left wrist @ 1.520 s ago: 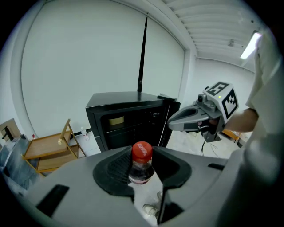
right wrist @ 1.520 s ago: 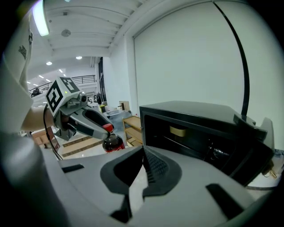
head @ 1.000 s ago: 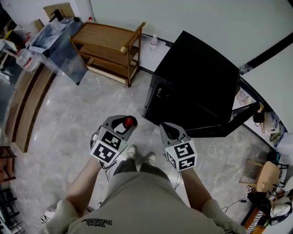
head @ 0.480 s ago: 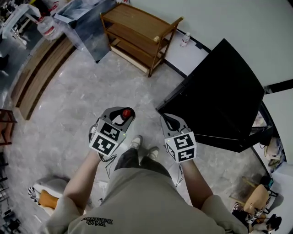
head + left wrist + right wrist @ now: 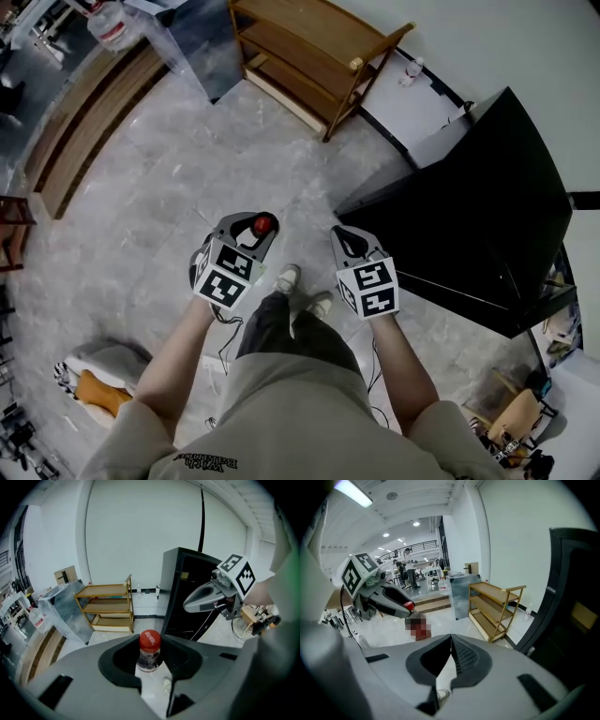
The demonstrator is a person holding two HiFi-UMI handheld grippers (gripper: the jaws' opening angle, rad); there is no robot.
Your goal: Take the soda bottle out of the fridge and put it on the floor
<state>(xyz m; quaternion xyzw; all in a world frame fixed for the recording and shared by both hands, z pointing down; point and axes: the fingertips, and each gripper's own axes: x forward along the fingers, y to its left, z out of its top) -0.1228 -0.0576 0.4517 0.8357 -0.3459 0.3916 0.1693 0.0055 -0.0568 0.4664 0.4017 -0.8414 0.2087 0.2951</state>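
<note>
Still the soda bottle (image 5: 149,651) in left claw (image 5: 253,225)

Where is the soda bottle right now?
The bottle stands upright, clamped in the left gripper, centre-left in the head view, above the floor just ahead of the person's shoes and left of the black fridge.

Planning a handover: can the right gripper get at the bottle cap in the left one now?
Probably yes. The red cap stands exposed in the left gripper, nothing between it and the right gripper; those jaws are shut and must open first.
</note>
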